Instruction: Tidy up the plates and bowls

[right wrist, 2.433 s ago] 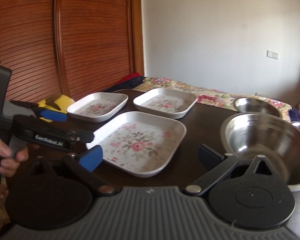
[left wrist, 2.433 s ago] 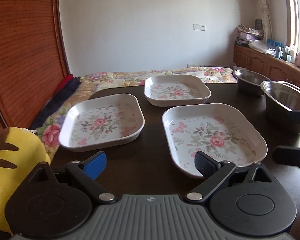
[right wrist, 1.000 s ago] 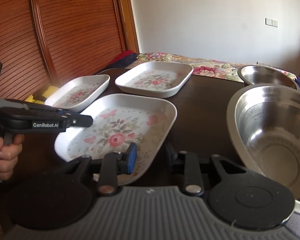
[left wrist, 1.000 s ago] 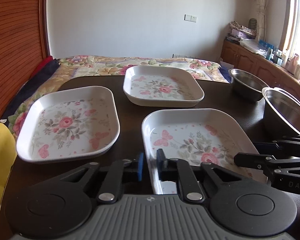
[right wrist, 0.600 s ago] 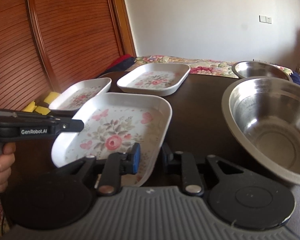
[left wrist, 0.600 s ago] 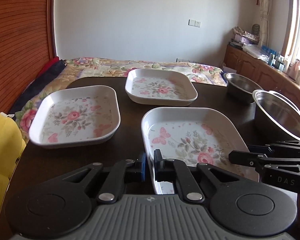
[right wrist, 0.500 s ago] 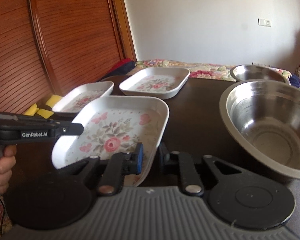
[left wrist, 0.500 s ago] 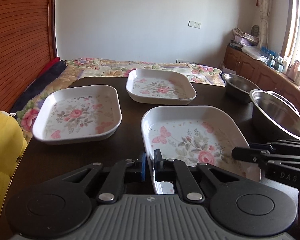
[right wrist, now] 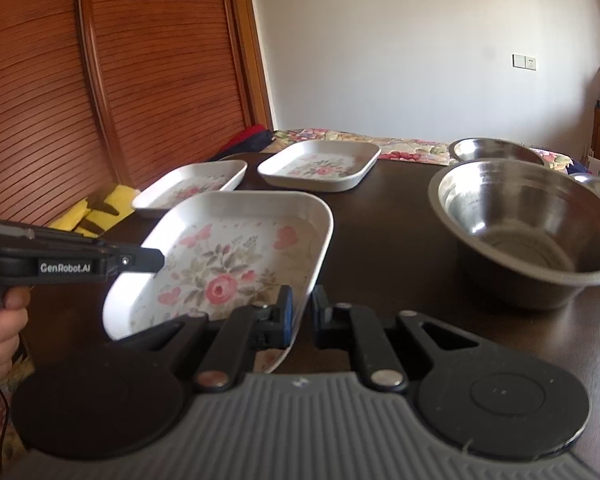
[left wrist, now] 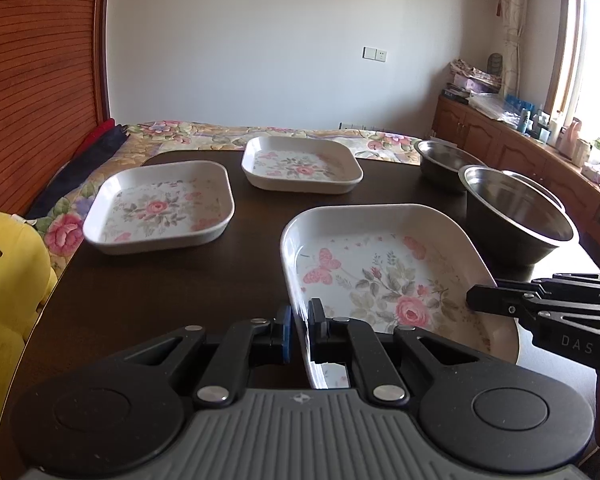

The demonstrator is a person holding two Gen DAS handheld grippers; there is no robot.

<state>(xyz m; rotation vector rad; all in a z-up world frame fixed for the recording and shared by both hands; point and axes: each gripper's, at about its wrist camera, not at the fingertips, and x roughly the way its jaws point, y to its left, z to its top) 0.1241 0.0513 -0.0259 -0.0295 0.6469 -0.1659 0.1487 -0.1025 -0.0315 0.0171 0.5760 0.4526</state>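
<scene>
Both my left gripper (left wrist: 299, 326) and right gripper (right wrist: 302, 314) pinch the stiff, light, slippery floral plate (left wrist: 384, 280) by its rim.

The right gripper (right wrist: 302, 316) pinches the near rim of a floral plate (right wrist: 224, 264) lifted off the dark table (right wrist: 388, 240), the big steel bowl (right wrist: 528, 228) just beside it.

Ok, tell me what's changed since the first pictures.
Both grippers, open then, have shut on the near plate: left gripper on its left rim, right gripper on its right rim. The plate now looks lifted and tilted. The other two plates and the bowls stayed put.
</scene>
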